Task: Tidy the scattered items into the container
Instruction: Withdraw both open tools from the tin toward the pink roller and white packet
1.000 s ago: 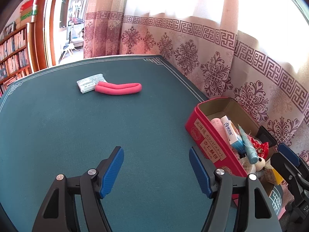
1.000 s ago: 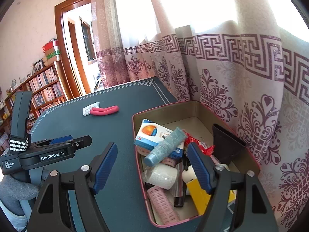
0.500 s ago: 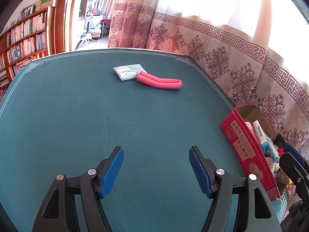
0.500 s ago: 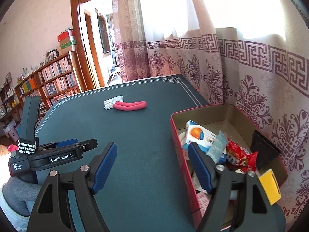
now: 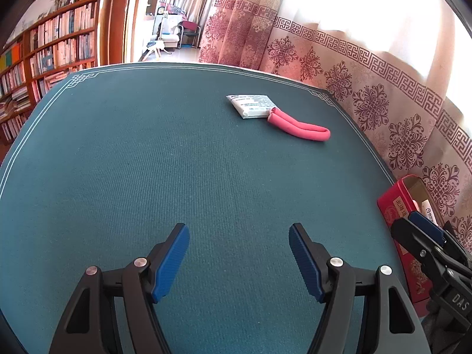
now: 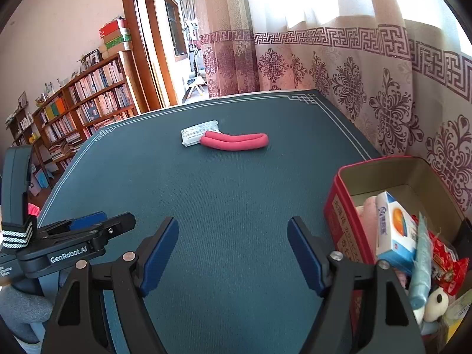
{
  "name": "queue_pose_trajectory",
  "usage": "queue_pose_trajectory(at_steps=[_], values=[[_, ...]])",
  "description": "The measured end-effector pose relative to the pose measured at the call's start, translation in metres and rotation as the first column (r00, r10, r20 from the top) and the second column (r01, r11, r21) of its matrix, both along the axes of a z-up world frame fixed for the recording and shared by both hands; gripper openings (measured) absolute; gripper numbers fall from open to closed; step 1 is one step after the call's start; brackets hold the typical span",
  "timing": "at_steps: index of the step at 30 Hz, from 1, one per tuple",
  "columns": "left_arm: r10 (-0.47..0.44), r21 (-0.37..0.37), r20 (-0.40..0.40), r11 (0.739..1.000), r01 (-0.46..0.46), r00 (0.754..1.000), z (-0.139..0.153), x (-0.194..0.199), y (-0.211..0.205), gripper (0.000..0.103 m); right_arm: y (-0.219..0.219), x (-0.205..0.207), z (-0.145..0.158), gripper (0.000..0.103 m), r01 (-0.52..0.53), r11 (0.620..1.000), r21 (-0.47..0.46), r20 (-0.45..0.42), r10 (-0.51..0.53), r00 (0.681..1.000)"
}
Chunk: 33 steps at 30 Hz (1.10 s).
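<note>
A folded pink foam tube (image 5: 299, 125) (image 6: 234, 141) lies on the green table, touching a white printed packet (image 5: 252, 105) (image 6: 199, 132) at its open ends. Both sit far ahead of my grippers. My left gripper (image 5: 239, 250) is open over bare cloth, nothing between its blue pads. My right gripper (image 6: 233, 246) is open too, holding nothing, just left of the red tin box (image 6: 343, 203) (image 5: 398, 215). The tin holds several items: a blue-white carton (image 6: 393, 233), a tube, a red wrapper. The left gripper (image 6: 85, 233) also shows at the left of the right wrist view.
The table (image 5: 147, 162) ends at a patterned curtain (image 6: 383, 88) on the right and back. A bookshelf (image 6: 82, 103) and a doorway stand beyond the far left edge. A grey sleeve (image 6: 20, 306) shows at lower left.
Both grippers have swung left, away from the tin, which slid toward the right edge of each view. The pink tube and packet now sit nearer the centre. Jaws stayed open.
</note>
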<state>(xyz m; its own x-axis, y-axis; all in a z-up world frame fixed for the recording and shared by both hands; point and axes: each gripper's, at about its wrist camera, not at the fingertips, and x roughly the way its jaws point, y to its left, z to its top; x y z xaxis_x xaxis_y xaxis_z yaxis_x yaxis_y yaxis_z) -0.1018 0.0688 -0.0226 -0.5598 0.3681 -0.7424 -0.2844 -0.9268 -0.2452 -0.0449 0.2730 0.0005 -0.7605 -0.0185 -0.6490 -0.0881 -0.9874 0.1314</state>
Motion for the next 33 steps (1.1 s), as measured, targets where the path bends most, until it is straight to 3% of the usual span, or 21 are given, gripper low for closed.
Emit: queue_pose_trajectory(at_steps=[13,22,33], values=[[0.0,-0.018,-0.002,1.0,0.0,1.0,0.004,-0.031,-0.014,0.072,0.021,-0.085,-0.015,0.079,0.102,0.99,-0.1,0.078,-0.095,0.992],[-0.016,-0.066,-0.021,0.998,0.015,1.0,0.004,-0.084,-0.005,0.072,0.035,-0.132,-0.032,0.08,0.208,0.955,-0.21,0.118,-0.186,0.975],[-0.036,-0.079,0.012,0.996,0.037,0.999,-0.016,-0.105,0.003,0.072,0.067,-0.186,-0.029,0.079,0.323,0.922,-0.211,0.088,-0.311,0.946]])
